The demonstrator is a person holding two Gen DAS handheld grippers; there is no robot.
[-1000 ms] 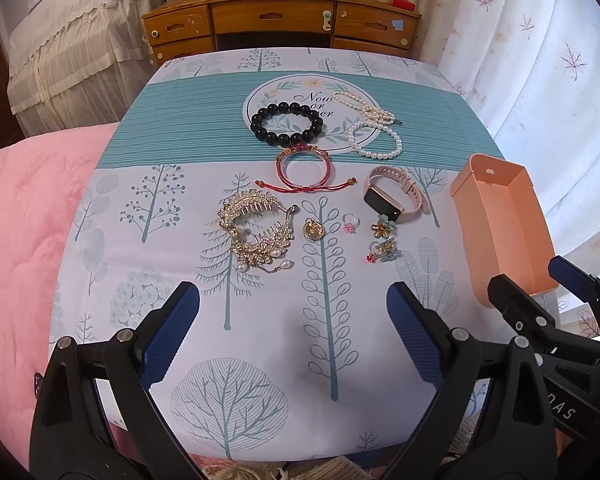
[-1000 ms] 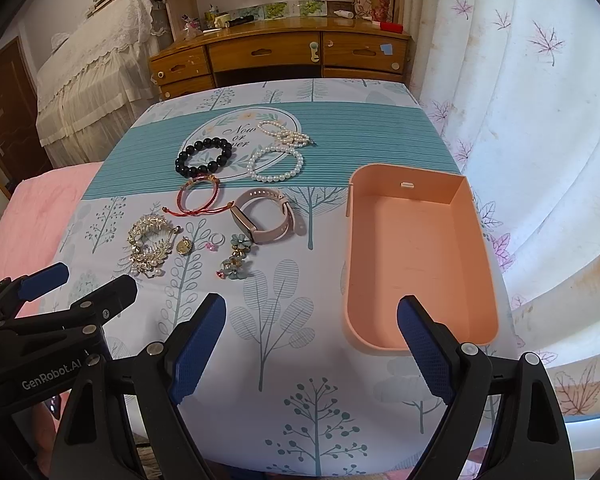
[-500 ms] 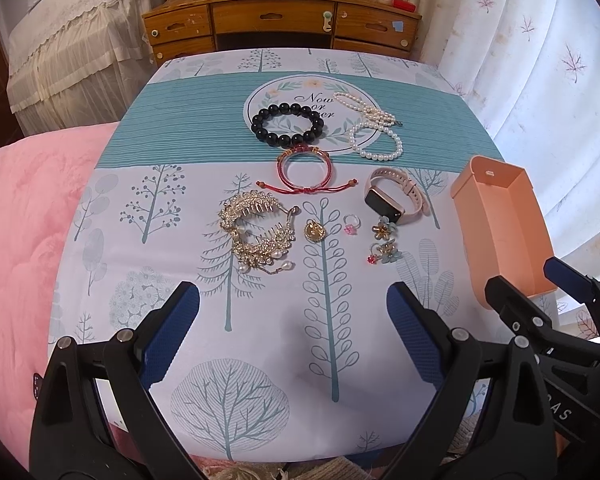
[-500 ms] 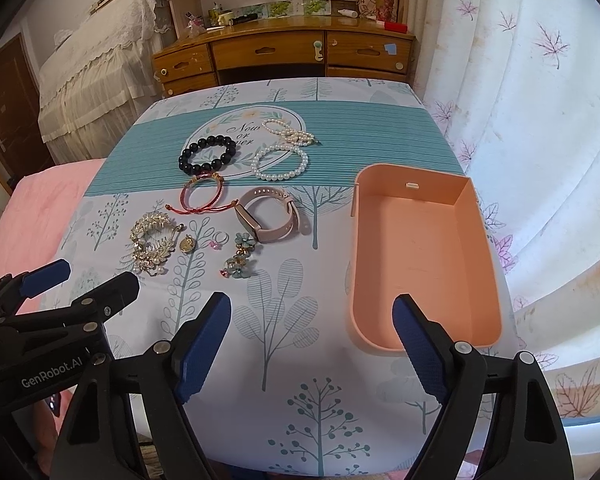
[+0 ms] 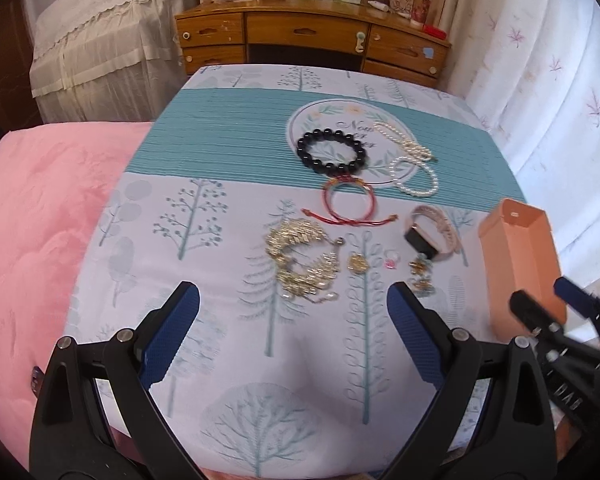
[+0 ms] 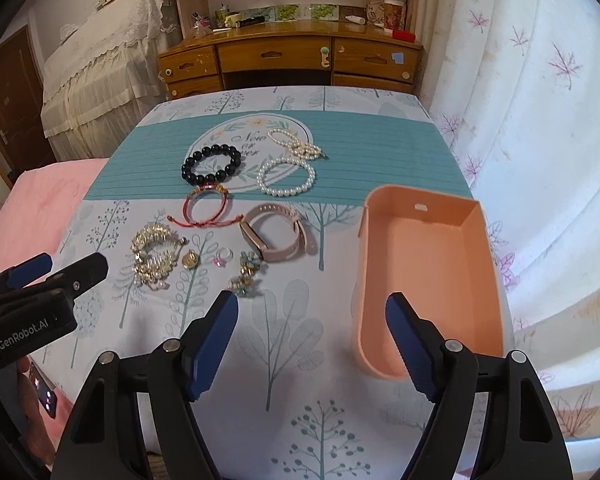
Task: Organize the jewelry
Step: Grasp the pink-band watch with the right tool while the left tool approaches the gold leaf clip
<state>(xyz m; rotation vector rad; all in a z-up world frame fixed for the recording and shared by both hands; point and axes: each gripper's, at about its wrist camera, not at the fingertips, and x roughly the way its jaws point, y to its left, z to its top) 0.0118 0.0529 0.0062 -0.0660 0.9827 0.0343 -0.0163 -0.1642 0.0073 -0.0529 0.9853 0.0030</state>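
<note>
Over the surface (image 6: 292, 336), the left hand-held gripper (image 5: 294, 334) hangs spread and empty, while the right hand-held gripper (image 6: 312, 340) is closing on nothing beside the orange tray (image 6: 428, 272).

Jewelry (image 6: 236, 216) spread on table (image 6: 292, 344); tray (image 6: 428, 264) right of it.
</note>
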